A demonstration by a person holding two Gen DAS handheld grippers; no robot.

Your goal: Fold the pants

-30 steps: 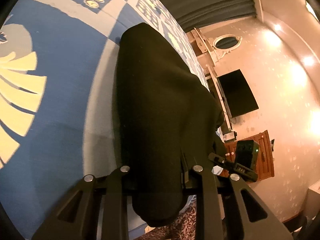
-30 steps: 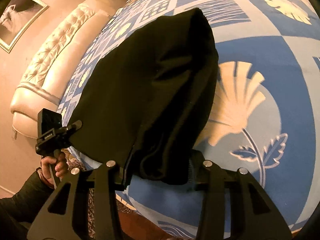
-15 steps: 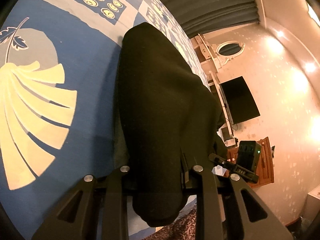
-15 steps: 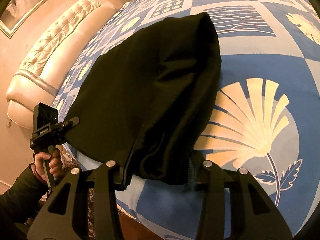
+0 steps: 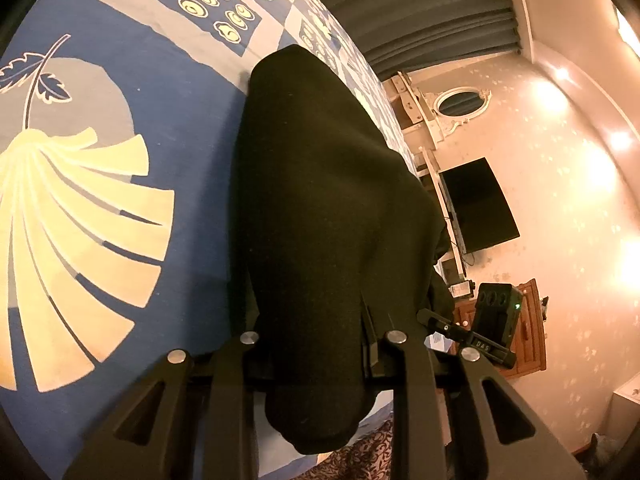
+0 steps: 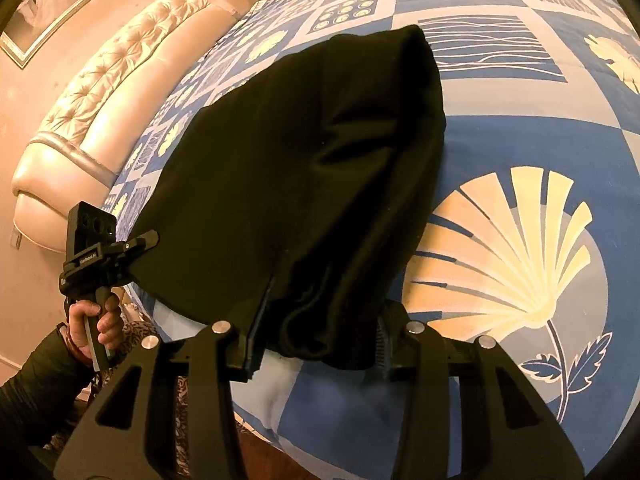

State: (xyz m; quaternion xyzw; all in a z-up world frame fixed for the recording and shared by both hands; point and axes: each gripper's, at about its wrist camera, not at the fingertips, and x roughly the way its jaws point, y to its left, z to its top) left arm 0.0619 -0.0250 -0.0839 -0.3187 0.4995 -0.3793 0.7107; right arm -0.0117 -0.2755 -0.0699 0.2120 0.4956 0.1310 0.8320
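Black pants [image 5: 320, 208] lie part-folded on a blue and cream patterned bedspread [image 5: 120, 264], their near edge lifted off the bed by two hand-held grippers. The left gripper [image 5: 316, 344] is clenched on one near corner of the cloth, a thick bunch hanging down between its jaws; the right gripper [image 6: 320, 332] grips the other near corner, where several layers bulge between the fingers. In the right wrist view the person's hand [image 6: 94, 324] is seen low at the left, around the left gripper's handle.

The step in hand appears to be carrying this near edge over to the far end of the pants to halve their length. To do it well, both corners should travel together and level, the edge between them kept taut so the fold runs straight. The layers look thick and slack, so a slow, even sweep should keep them from sliding apart before release.
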